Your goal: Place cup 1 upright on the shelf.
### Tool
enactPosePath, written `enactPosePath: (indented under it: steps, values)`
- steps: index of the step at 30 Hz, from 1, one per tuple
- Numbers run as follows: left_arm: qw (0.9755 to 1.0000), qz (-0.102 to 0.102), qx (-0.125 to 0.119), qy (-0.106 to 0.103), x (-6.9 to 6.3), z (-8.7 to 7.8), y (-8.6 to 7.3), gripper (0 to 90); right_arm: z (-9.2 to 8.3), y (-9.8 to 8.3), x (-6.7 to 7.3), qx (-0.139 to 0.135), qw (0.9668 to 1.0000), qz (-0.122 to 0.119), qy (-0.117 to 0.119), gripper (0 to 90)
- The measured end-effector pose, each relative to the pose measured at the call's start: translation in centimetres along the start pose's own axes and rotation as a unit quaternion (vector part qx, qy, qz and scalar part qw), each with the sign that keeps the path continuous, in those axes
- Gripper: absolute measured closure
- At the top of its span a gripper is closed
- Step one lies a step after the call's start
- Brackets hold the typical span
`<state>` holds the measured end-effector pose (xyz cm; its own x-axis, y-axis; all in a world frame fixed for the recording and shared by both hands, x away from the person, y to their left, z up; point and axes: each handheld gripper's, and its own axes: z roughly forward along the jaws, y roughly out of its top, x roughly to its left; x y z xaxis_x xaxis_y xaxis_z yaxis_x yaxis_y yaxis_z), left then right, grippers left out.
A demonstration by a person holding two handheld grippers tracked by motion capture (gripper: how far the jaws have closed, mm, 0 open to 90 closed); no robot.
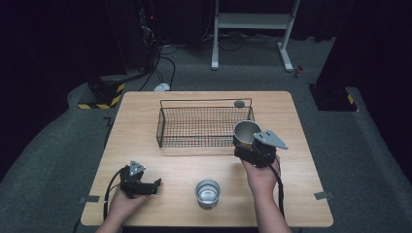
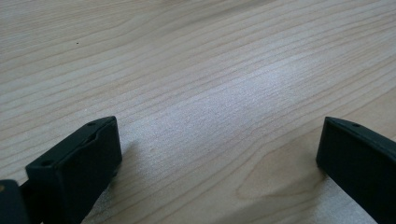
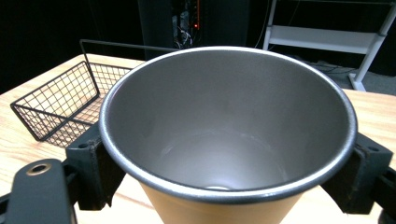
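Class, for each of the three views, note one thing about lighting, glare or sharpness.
High view: the table is lit while the room behind is nearly black. Left gripper view: a pale sheen lies across the wood grain, and the near jaws look soft. Right gripper view: the held cup shows a soft highlight inside; the wire basket stays fairly sharp.

light: bright overhead on table (image 1: pixel 145 204) | surround: dark | glare: soft sheen on wood | focus: sharp
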<state>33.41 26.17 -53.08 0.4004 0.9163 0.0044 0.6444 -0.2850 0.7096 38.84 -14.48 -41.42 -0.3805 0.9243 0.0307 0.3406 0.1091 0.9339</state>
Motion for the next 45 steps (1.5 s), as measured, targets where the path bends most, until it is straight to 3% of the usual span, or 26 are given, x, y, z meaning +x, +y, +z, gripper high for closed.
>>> enactPosePath:
  steps: [8, 19, 45]
  values:
    - [1.0000, -0.002, -0.001, -0.001, 0.0, 0.1, 0.1, 0.3, 0.6, 1.5, -0.1, -0.005, 1.0000, -0.006, 0.004, 13.7]
    - [1.0000, -0.001, 0.000, 0.000, -0.1, 0.1, 0.1, 0.5, 2.8, 3.7, -1.1, -0.008, 0.9999, -0.002, -0.007, 13.7]
    - [1.0000, -0.002, -0.001, 0.002, -0.2, 0.0, 0.0, 1.2, 7.6, 5.3, -0.2, 0.004, 1.0000, -0.005, -0.003, 13.7]
